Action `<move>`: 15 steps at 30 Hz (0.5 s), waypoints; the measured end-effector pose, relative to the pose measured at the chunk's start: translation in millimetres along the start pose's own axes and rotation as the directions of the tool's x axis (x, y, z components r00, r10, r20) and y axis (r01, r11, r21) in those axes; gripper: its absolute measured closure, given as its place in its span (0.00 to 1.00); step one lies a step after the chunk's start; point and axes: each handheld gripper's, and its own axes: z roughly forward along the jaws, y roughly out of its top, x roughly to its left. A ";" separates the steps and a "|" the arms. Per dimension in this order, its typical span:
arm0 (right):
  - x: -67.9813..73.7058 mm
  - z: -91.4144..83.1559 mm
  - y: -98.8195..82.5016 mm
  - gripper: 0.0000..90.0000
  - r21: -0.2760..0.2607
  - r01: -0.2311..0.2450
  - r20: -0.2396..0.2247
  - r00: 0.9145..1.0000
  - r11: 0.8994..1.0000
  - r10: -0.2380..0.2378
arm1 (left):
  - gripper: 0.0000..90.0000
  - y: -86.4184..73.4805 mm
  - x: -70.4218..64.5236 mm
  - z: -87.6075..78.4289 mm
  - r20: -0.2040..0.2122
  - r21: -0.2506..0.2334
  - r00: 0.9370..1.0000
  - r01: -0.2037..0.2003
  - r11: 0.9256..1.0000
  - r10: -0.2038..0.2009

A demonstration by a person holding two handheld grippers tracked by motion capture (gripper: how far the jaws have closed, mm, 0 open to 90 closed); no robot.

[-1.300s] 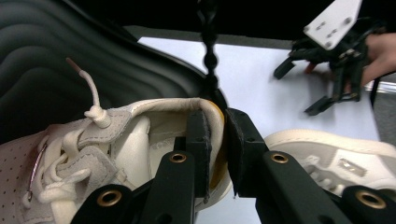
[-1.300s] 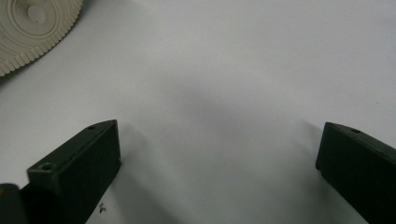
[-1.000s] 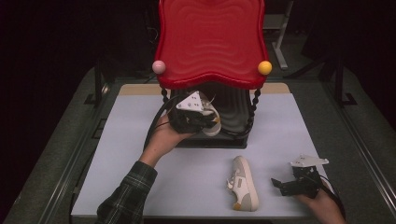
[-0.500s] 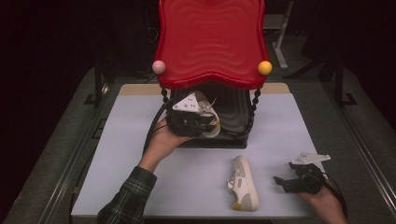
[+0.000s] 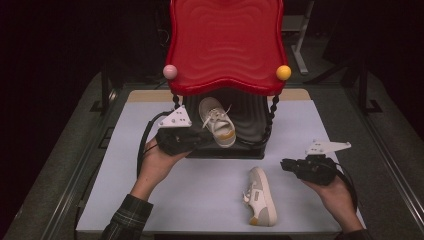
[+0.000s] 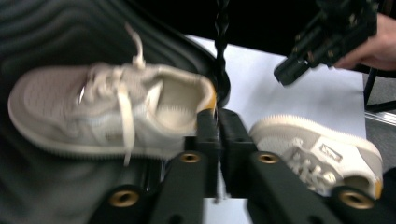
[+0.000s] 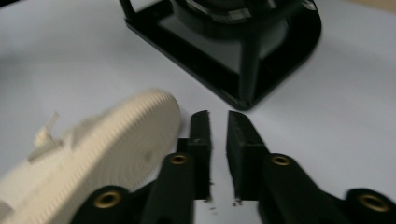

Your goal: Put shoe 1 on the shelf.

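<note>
2 shoes: one on rack's black shelf (image 5: 250,131), heel (image 6: 205,95) pinched by left gripper (image 6: 218,122); one on table (image 5: 150,200). Right gripper (image 7: 218,122) nearly closed, empty, jaws just closing.

Desk: I see a pale desk (image 5: 125,200) with a tan strip along its far edge.
Floor: grey (image 5: 65,150), beside the desk.
Surroundings: I see only darkness beyond; a pale stand (image 5: 299,45) far right.

- A lab or studio set-up is suggested by the dark, black-draped surroundings.
- A plain white table (image 5: 150,200) is set on a metal frame (image 5: 395,165).
- Stand legs (image 5: 300,55) are seen behind it.
</note>
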 end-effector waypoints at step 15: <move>18.3 49.4 76.4 1.00 -0.068 0.096 -0.114 0.988 0.993 -0.104 | 1.00 -31.7 13.1 24.3 -0.132 0.071 0.987 0.102 0.992 -0.092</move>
